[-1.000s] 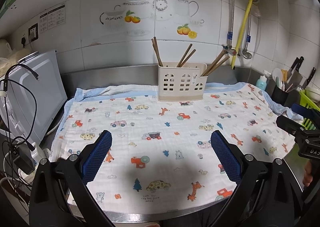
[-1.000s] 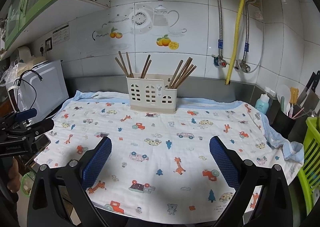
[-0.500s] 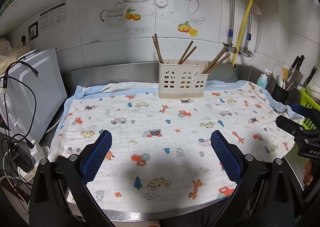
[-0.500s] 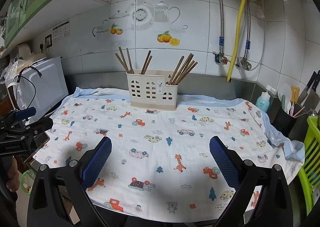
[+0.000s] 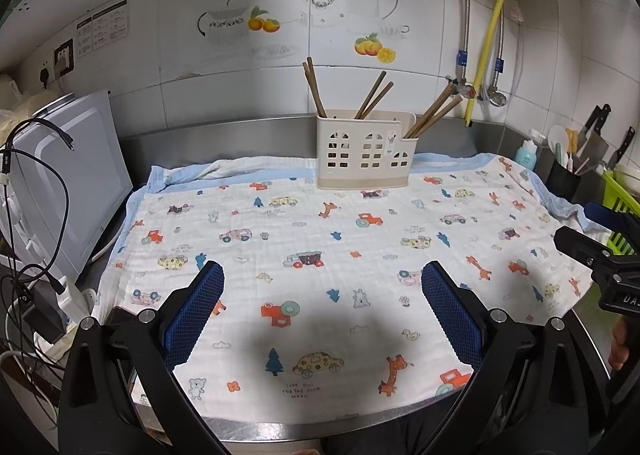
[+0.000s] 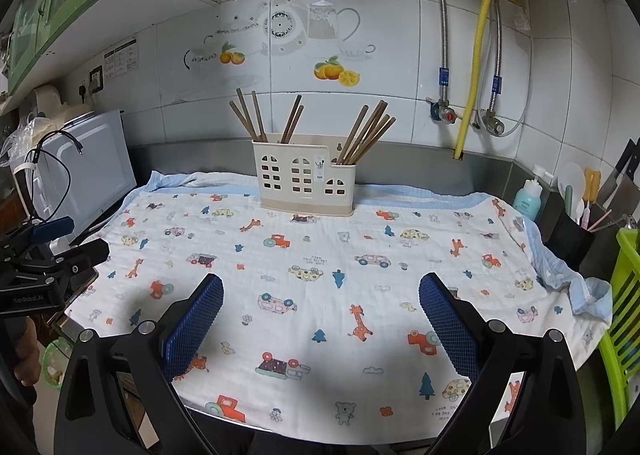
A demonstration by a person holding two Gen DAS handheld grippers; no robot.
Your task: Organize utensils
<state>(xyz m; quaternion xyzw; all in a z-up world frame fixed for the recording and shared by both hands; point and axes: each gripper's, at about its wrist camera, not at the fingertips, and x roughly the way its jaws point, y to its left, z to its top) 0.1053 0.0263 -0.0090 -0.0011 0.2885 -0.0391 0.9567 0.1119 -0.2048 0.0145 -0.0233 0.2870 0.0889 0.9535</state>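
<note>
A cream utensil holder (image 5: 365, 153) (image 6: 306, 179) stands at the back of the counter on a cartoon-print cloth (image 5: 320, 239) (image 6: 320, 255). Brown chopsticks (image 5: 370, 97) (image 6: 366, 133) stand in all of its compartments. My left gripper (image 5: 322, 295) is open and empty, low over the cloth's front edge. My right gripper (image 6: 320, 301) is open and empty, also over the front edge. Each gripper shows at the side of the other's view: the right one (image 5: 592, 251) and the left one (image 6: 52, 247).
A white appliance (image 5: 68, 175) with cables stands at the left. A black pot of utensils (image 6: 576, 231), knives, a blue bottle (image 6: 528, 197) and a green rack (image 6: 624, 295) stand at the right. Pipes and a yellow hose (image 6: 476, 55) run down the tiled wall.
Both grippers have drifted back and up slightly, so the holder looks a little farther. Both stay open and empty. Nothing on the cloth has moved.
</note>
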